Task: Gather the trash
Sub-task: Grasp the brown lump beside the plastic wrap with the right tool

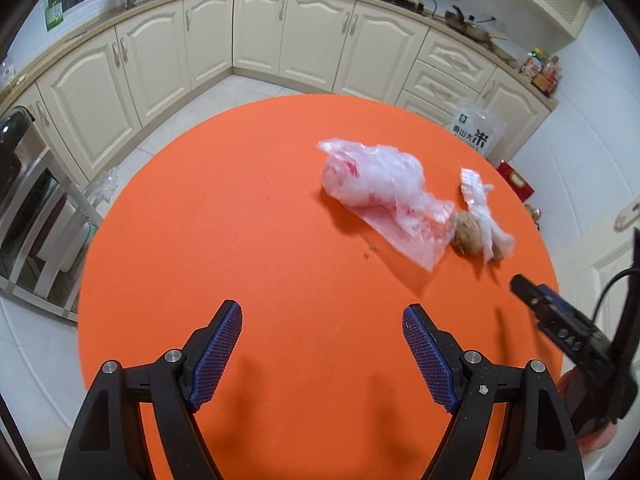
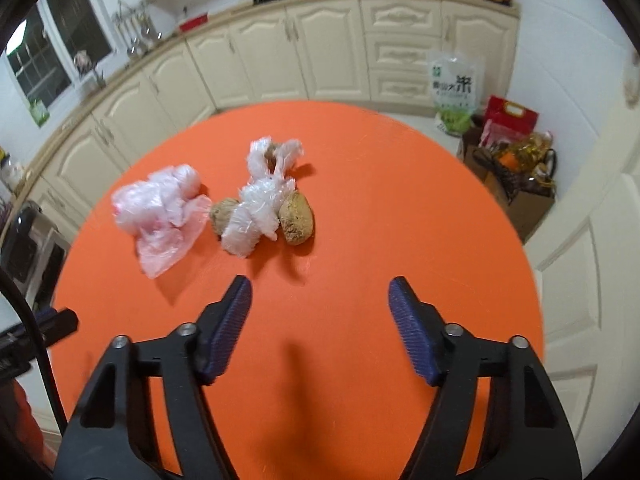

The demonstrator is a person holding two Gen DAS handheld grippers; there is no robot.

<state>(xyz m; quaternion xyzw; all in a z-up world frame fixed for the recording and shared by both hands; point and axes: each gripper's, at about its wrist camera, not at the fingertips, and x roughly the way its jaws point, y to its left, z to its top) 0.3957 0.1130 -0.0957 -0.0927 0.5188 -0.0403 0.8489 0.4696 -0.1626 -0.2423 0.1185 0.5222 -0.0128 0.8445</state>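
Note:
A crumpled pinkish plastic bag [image 1: 384,200] [image 2: 160,212] lies on the round orange table [image 1: 240,240] [image 2: 400,220]. Beside it sit a twisted clear plastic wrap [image 1: 482,216] [image 2: 260,204] and brown lumps [image 1: 466,234] [image 2: 296,218], one of them under the wrap. My left gripper [image 1: 322,344] hangs open over bare table, well short of the bag. My right gripper [image 2: 320,320] also stands open with nothing between its pads, a little nearer than the wrap and lumps. The right gripper's finger [image 1: 528,288] shows at the right edge of the left wrist view.
Small crumbs [image 1: 370,252] lie near the bag. Cream cabinets [image 1: 260,32] ring the room. A rice bag [image 2: 454,92], red box [image 2: 510,118] and paper bag of goods [image 2: 520,184] stand on the floor right of the table. A metal rack [image 1: 28,208] stands at left.

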